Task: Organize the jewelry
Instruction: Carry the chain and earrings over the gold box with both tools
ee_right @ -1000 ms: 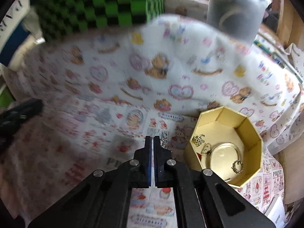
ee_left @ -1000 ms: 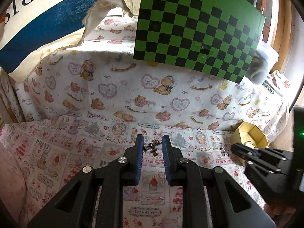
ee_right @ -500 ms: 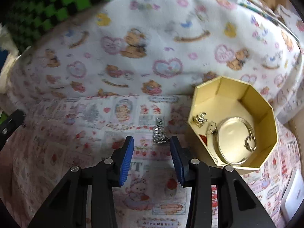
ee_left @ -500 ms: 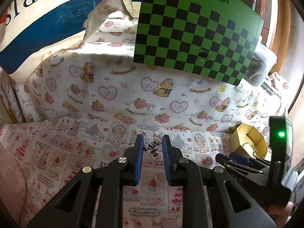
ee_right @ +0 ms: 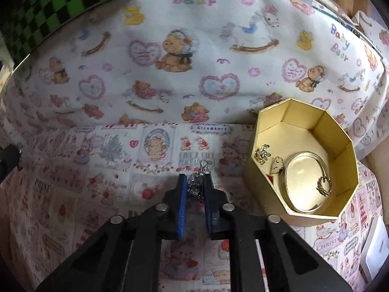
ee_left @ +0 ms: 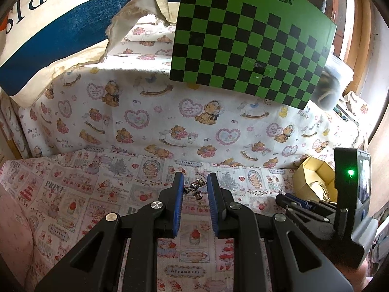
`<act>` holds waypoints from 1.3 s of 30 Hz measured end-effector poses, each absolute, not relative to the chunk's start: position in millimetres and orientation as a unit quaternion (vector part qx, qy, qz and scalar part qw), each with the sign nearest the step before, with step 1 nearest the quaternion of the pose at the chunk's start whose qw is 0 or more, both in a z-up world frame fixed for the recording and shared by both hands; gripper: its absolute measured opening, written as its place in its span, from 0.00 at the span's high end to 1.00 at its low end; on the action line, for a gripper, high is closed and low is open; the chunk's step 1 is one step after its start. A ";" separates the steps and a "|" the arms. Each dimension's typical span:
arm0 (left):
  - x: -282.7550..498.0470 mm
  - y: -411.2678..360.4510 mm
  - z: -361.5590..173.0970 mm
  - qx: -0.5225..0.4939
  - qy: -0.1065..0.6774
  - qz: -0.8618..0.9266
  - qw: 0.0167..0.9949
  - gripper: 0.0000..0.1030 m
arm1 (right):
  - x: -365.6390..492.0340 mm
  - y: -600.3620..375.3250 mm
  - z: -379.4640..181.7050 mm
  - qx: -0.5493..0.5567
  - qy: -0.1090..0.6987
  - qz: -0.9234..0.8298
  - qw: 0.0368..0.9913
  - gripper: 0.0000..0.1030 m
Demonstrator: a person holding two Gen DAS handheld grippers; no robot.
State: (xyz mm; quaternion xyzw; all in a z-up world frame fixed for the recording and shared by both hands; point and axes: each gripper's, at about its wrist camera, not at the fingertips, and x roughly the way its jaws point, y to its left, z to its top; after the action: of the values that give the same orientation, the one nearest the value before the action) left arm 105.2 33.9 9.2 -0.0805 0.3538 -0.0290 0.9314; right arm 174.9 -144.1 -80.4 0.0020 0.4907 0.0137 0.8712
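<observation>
**Silver chain caught between closing jaws**

Printed cloth (ee_left: 73, 194) covered the surface. At nine o'clock of the scene, the left gripper (ee_left: 193, 189) hung low over a small silver trinket (ee_left: 194, 189), which lay loose between its jaws without visibly touching either pad. Toward the centre, the right gripper (ee_right: 195, 187) was closing on a silver chain (ee_right: 195, 185) heaped on the cloth between its pads. The chain looked light, limp and slippery, likely to sag and slide, so the bunched middle seemed the best hold. At three o'clock, just beside it, stood the gold box (ee_right: 267, 182), already holding a ring (ee_right: 323, 186) and charms (ee_right: 263, 154).
</observation>
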 end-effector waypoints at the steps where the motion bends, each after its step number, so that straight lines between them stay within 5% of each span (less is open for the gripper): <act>1: 104.9 34.0 9.7 -0.081 0.353 -0.029 0.932 0.82 | 171.3 -141.0 -78.5 -0.001 0.491 0.021 0.871 0.88; 20: 85.6 18.3 29.7 -0.075 0.326 -0.058 0.941 0.82 | 74.9 -181.5 46.8 0.016 0.355 0.074 0.932 0.88; 39: 99.3 -73.2 73.1 -0.050 0.335 -0.159 0.927 0.82 | 97.4 -294.3 18.0 0.120 0.282 0.038 0.951 0.88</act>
State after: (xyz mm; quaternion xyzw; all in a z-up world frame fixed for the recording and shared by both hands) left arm 99.3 -73.2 73.1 -0.0496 0.3348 -0.1591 0.9274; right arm 97.4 -294.3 18.0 0.1198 0.2822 0.0376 0.9511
